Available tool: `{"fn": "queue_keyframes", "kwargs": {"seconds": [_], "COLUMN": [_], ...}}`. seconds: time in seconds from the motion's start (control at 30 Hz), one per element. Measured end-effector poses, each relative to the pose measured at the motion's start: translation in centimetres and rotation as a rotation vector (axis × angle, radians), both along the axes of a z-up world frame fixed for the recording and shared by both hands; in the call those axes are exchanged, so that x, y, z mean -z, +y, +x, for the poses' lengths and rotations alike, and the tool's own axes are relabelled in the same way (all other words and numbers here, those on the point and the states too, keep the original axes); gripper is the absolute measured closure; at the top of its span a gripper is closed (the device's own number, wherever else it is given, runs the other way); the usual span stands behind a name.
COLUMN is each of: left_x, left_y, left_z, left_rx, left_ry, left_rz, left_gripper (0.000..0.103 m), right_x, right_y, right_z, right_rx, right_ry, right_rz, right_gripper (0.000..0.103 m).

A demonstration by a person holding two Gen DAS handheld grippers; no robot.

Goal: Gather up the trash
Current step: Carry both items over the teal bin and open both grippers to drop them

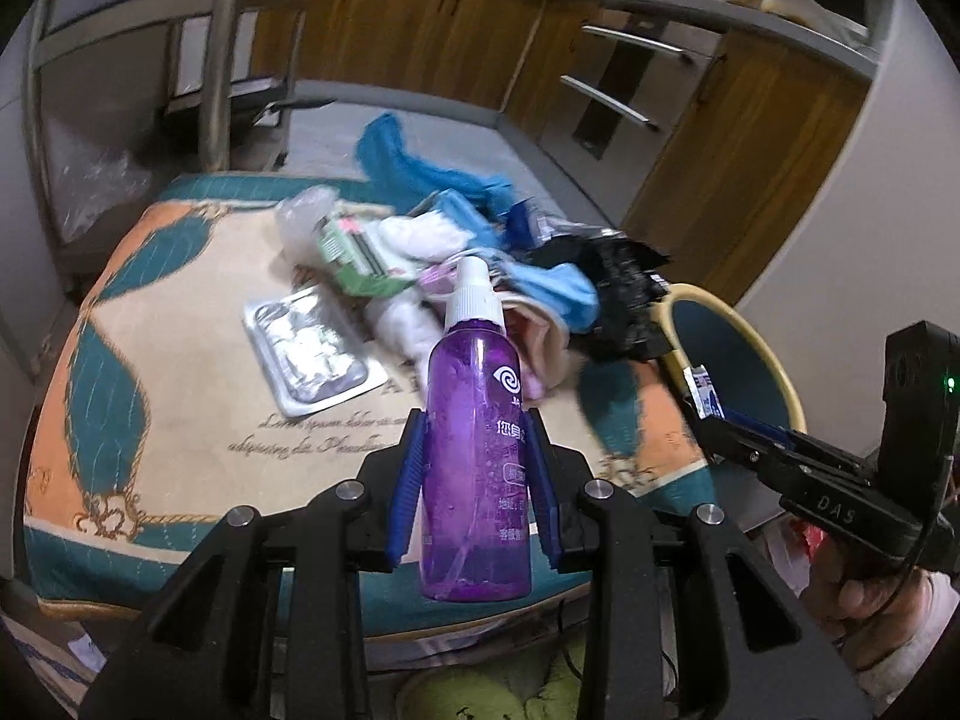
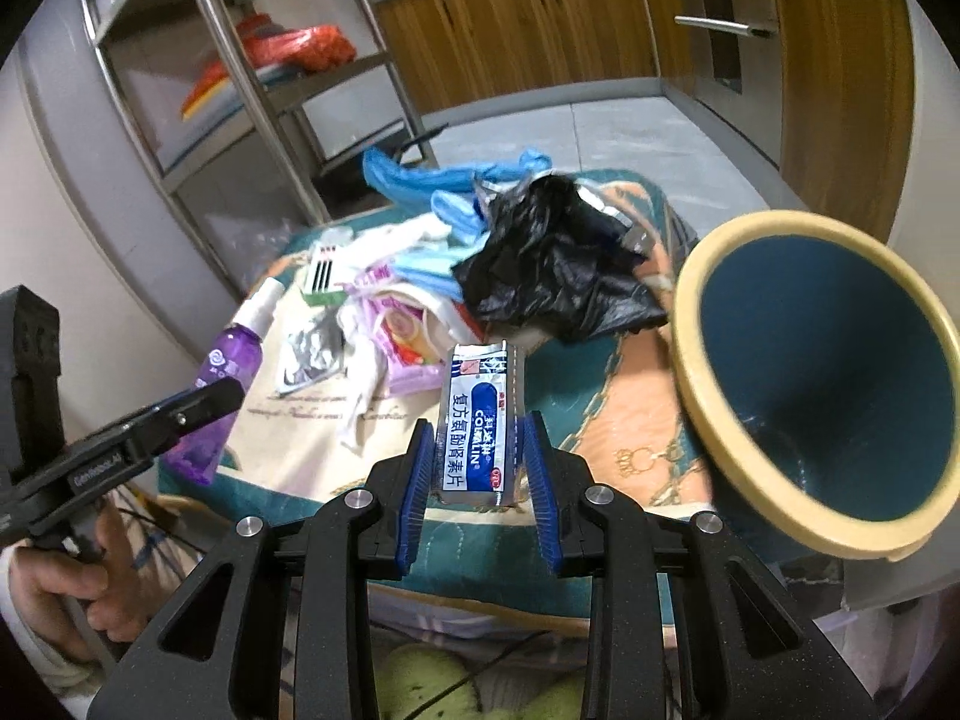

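Observation:
My left gripper (image 1: 477,426) is shut on a purple spray bottle (image 1: 477,450) with a white nozzle, held upright above the patterned table cover (image 1: 180,420). In the right wrist view that bottle (image 2: 225,372) shows at the left, clamped in the left gripper (image 2: 216,399). My right gripper (image 2: 480,429) is shut on a blue and white medicine box (image 2: 480,420), lifted off the cover. A blue bin with a cream rim (image 2: 822,378) gapes close to the right of the box; in the left wrist view the bin (image 1: 732,354) lies behind the right gripper (image 1: 711,417).
A pile of trash lies mid-table: a silver blister pack (image 1: 312,354), a green box (image 1: 354,258), white tissue (image 1: 408,312), blue gloves (image 2: 456,186), a black plastic bag (image 2: 552,258). A metal shelf rack (image 2: 252,90) stands at the left, wooden cabinets (image 2: 522,24) behind.

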State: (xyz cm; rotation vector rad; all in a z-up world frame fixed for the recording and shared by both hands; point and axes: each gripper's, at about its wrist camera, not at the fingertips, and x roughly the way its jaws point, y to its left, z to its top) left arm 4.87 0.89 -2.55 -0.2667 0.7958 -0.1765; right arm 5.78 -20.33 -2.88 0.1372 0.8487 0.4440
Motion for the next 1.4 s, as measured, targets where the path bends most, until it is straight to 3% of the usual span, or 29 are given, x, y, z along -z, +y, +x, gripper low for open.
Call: {"fn": "queue_keyframes", "kwargs": {"seconds": [0.27, 0.73, 1.03, 1.4], "left_x": [-2.0, -4.7, -2.6, 1.1], "left_y": [-5.1, -15.8, -20.6, -24.7], "left_z": [1.2, 6.6, 11.0, 13.8], "left_rx": [0.134, 0.344, 0.371, 0.418], "left_ry": [-0.038, -0.077, -0.006, 0.053], "left_rz": [0.009, -0.032, -0.094, -0.039], "left_gripper": [0.072, 0.072, 0.072, 0.072], "right_x": [-1.9, -2.4, -0.8, 1.2], "right_y": [-4.2, -12.6, -15.4, -16.1], "right_z": [-0.7, -0.5, 0.9, 2.3], "right_rx": [0.067, 0.268, 0.357, 0.388], "right_ry": [-0.054, -0.057, -0.02, 0.024], "right_rz": [0.002, 0.023, 0.033, -0.028], "right_gripper": [0.071, 0.071, 0.07, 0.07]}}
